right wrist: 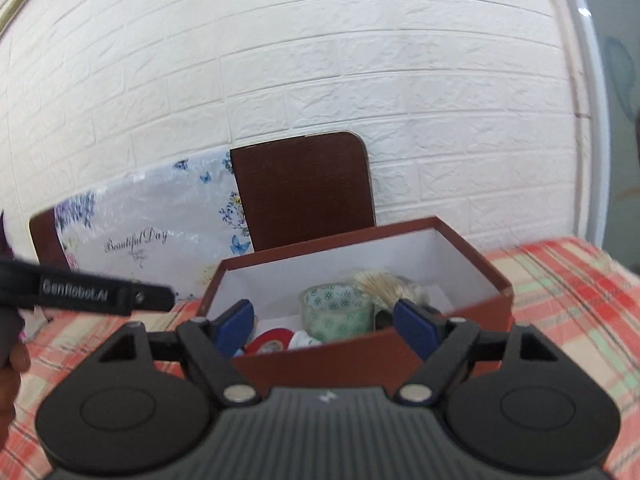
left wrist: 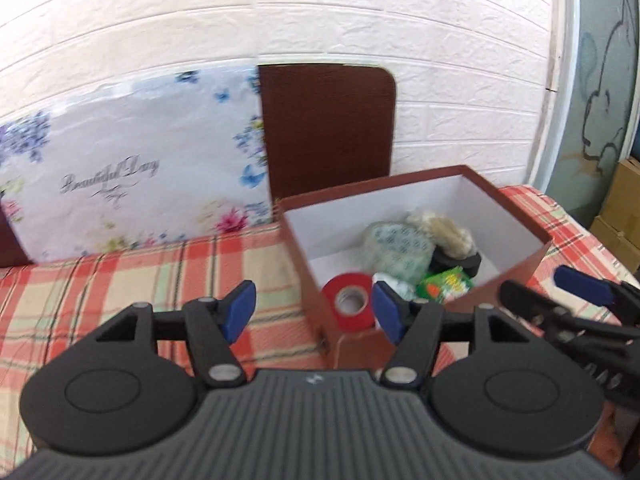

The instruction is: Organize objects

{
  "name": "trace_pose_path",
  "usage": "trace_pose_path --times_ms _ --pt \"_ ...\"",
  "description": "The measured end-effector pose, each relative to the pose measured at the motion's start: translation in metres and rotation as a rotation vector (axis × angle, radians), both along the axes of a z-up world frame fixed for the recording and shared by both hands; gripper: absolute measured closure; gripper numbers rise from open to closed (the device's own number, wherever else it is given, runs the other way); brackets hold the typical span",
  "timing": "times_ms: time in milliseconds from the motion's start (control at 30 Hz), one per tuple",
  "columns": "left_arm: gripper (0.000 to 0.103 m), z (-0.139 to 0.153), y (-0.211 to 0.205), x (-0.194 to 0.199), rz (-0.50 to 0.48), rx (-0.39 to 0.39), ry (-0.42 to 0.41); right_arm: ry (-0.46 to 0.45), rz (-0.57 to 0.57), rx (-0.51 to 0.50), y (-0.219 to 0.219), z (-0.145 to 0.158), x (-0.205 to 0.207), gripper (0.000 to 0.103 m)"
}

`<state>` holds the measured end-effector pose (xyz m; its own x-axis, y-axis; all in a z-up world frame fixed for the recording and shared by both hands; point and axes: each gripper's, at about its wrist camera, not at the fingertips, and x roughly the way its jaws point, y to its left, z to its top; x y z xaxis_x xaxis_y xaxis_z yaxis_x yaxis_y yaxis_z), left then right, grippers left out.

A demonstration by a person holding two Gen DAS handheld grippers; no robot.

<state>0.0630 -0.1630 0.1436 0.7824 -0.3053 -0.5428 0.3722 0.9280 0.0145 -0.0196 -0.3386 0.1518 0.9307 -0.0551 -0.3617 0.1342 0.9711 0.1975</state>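
Note:
A brown box (left wrist: pixel 516 276) with white inside walls stands open on the plaid tablecloth; it also shows in the right wrist view (right wrist: pixel 320 364). Inside lie a red tape roll (left wrist: pixel 350 300), a green patterned tape roll (left wrist: pixel 400 248), a pale fluffy bundle (left wrist: pixel 446 228), a black item (left wrist: pixel 456 262) and a green packet (left wrist: pixel 446 286). My left gripper (left wrist: pixel 314 312) is open and empty, just in front of the box's near left corner. My right gripper (right wrist: pixel 324 326) is open and empty, above the box's near wall. It also shows in the left wrist view (left wrist: pixel 552 288).
A floral board reading "Beautiful Day" (left wrist: pixel 132 172) and a brown box lid (left wrist: pixel 328 128) lean on the white brick wall behind the box. The plaid tablecloth (left wrist: pixel 132 280) covers the table. Cardboard boxes (left wrist: pixel 624 208) stand beyond the table's right edge.

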Motion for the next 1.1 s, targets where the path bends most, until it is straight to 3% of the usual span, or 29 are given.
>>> trace_pose_path --times_ms 133,300,500,667,1000,1100 --pt "0.024 -0.010 0.018 -0.020 0.047 0.007 0.009 0.023 -0.021 0.101 0.006 -0.001 -0.027 0.018" --pt "0.012 -0.020 0.032 -0.040 0.092 0.032 0.006 0.065 -0.025 0.106 0.021 0.001 -0.046 0.000" --pt "0.001 -0.024 0.043 -0.054 0.136 0.052 -0.005 0.137 -0.050 0.086 0.033 0.007 -0.049 0.000" --pt "0.000 -0.026 0.048 -0.063 0.147 0.073 -0.020 0.202 -0.032 0.052 0.042 0.007 -0.046 0.000" --pt "0.000 -0.030 0.052 -0.072 0.156 0.094 -0.009 0.230 -0.023 0.033 0.049 0.008 -0.049 0.000" --pt "0.000 -0.029 0.053 -0.076 0.164 0.092 -0.038 0.246 -0.022 0.024 0.050 0.006 -0.048 0.000"
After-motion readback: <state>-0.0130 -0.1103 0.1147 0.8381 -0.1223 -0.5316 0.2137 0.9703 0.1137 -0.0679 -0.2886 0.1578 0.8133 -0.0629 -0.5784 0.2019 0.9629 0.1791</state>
